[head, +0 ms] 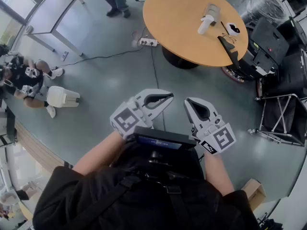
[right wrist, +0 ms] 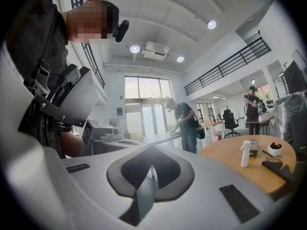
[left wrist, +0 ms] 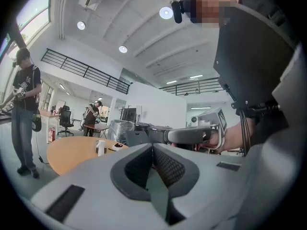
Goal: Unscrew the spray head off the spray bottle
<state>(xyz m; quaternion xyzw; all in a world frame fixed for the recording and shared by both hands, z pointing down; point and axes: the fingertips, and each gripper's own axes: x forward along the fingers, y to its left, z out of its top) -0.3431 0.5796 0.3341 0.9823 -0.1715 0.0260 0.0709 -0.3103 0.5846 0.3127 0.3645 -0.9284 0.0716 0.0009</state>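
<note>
Spray bottle stood upright on round table, well apart from both grippers | head view: left gripper and right gripper side by side above grey floor | left gripper view: jaws together, nothing between, bottle far ahead | right gripper view: jaws together, empty, bottle at right.

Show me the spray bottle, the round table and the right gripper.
spray bottle (head: 203, 27), head view, white body.
round table (head: 177, 18), head view, bare top.
right gripper (head: 189, 102), head view, closed jaw tips.
</note>
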